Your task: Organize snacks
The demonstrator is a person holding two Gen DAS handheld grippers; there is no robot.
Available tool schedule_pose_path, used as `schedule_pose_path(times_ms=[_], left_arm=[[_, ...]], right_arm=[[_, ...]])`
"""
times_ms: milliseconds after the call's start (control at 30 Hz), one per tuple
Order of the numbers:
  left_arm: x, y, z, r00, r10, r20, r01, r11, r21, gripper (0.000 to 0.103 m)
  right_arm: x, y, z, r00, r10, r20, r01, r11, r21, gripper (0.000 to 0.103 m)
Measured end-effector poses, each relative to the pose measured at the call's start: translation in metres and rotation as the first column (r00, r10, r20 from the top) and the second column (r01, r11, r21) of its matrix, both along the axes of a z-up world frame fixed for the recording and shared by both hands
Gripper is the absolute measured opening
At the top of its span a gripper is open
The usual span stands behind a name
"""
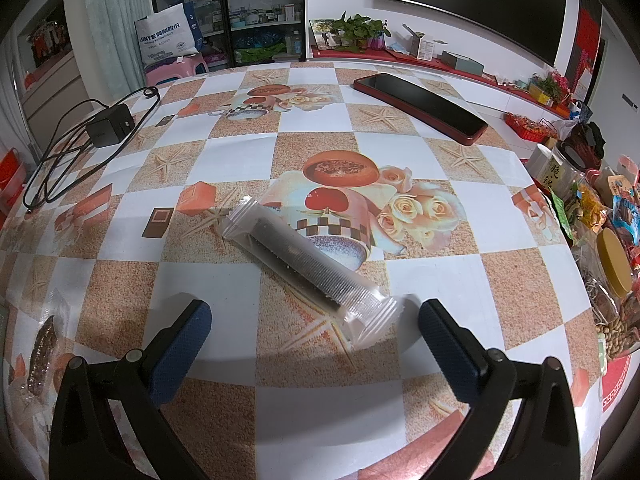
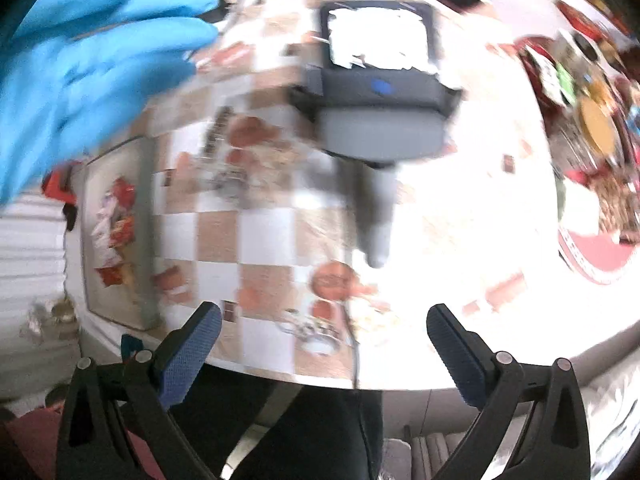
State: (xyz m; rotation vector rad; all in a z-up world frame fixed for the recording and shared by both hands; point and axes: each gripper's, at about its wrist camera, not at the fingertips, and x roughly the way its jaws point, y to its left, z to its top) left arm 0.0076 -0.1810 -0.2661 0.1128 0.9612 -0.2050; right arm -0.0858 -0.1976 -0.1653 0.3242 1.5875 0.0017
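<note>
Released, the left tool [image 1: 312, 316] hangs just before a light, crinkly snack packet [image 1: 308, 266]; its stiff middle should be gripped.

one phone [image 1: 420, 106], one charger [image 1: 110, 125], one clear-wrapped snack [image 1: 306, 266]

Living room around a checked table

A table [image 1: 320, 420] in a peach-and-white checked cloth fills the left wrist view. At 12 o'clock stand glass-door shelves [image 1: 248, 4]; at 1 o'clock a dark TV [image 1: 476, 4] hangs on a white wall above a red ledge [image 1: 400, 58] with a plant [image 1: 358, 30]. At 10 o'clock hangs a pale curtain [image 1: 112, 20].
</note>
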Motion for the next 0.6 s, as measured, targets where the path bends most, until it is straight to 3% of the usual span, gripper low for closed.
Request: schedule_pose_path(times_ms=[100, 267, 600], left_arm=[[0.000, 0.000, 0.000, 1.000, 0.000, 0.000, 0.000, 1.000, 0.000, 0.103], [0.000, 0.000, 0.000, 1.000, 0.000, 0.001, 0.000, 1.000, 0.000, 0.103], [0.001, -0.002, -0.001, 1.000, 0.000, 0.001, 0.000, 1.000, 0.002, 0.103]], right_arm=[[-0.034, -0.017, -0.012, 0.999, -0.042, -0.031, 0.041, 0.999, -0.023, 0.103], [-0.053, -0.024, -0.023, 0.991, -0.106, -0.077, 0.104, 0.994, -0.022, 0.103], [-0.060, -0.034, -0.045, 0.983, -0.131, -0.127, 0.130, 0.991, -0.011, 0.103]])
